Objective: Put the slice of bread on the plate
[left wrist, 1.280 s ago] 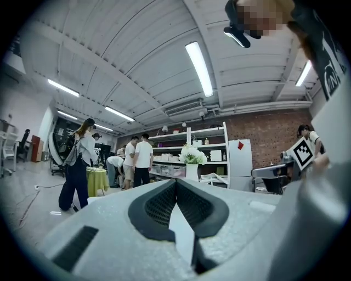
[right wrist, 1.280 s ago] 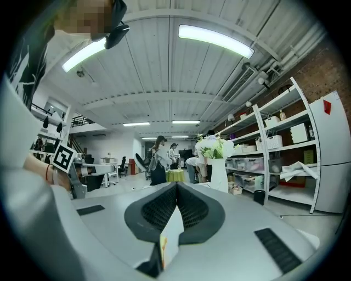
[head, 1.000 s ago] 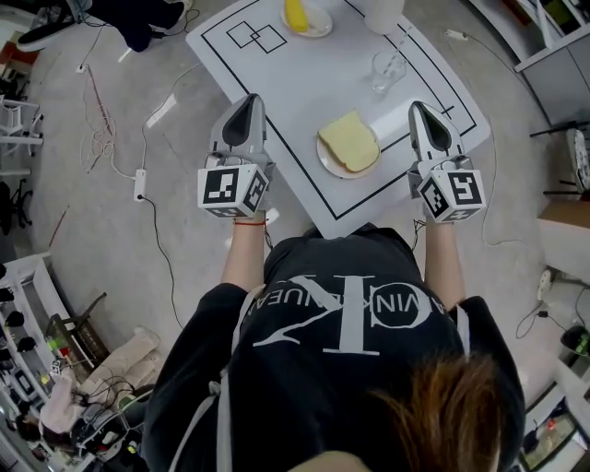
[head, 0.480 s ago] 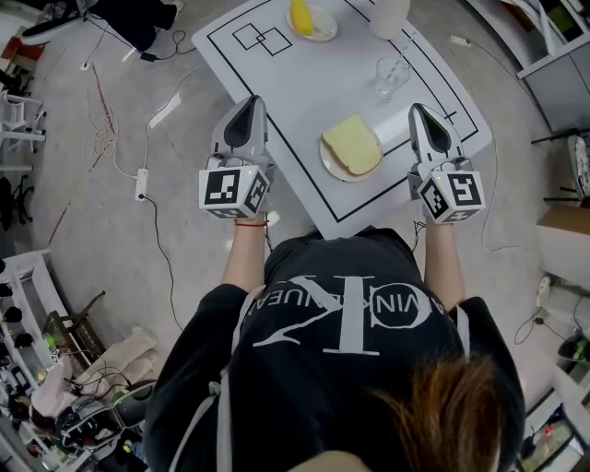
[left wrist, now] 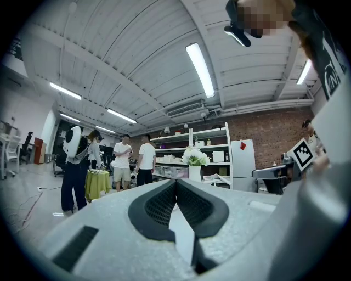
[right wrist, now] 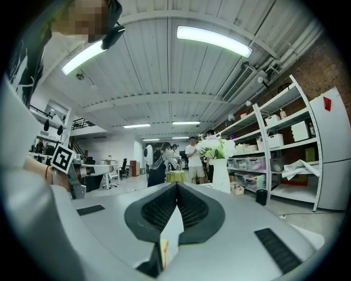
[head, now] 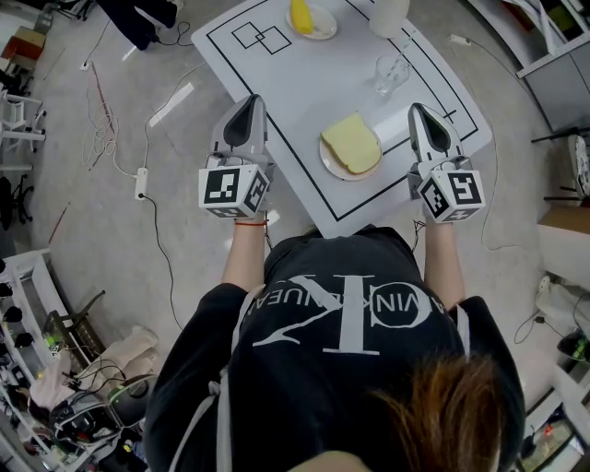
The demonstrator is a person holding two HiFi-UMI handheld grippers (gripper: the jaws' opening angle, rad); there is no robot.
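Table edges: the white table (head: pixel 277 88) sits cornerwise, and its near corner pushes in between the two grippers toward the person's black shirt (head: pixel 341 313).
Left gripper's place: the left gripper (head: pixel 251 100) lies across the table's left edge, with its tip over the tabletop and its marker cube over the grey floor (head: pixel 111 230).
Right gripper's place: the right gripper (head: pixel 417 107) crosses the right-hand near edge the same way, tip over the table and cube hanging outside it.
Open room: bare tabletop lies ahead of the left gripper's tip. To that gripper's outer side the floor has cables (head: pixel 100 129) and a power strip (head: pixel 140 184).
Ahead of the right gripper: a clear glass (head: pixel 389 69) stands beyond its tip, toward the inside. Farther off are a white container (head: pixel 387 14) and a small dish (head: pixel 309 20) with something yellow on it.
Left gripper's jaws: pressed together at the tips, with nothing between them.
Right gripper's jaws: fully together, also holding nothing.
Slice of bread: the slice of bread (head: pixel 351 143) lies flat on the plate (head: pixel 334 169), between the two grippers and nearer the right one. It is clear of both.
Plate: it sits inside the black line on the table, close to the near corner. Neither gripper touches it.
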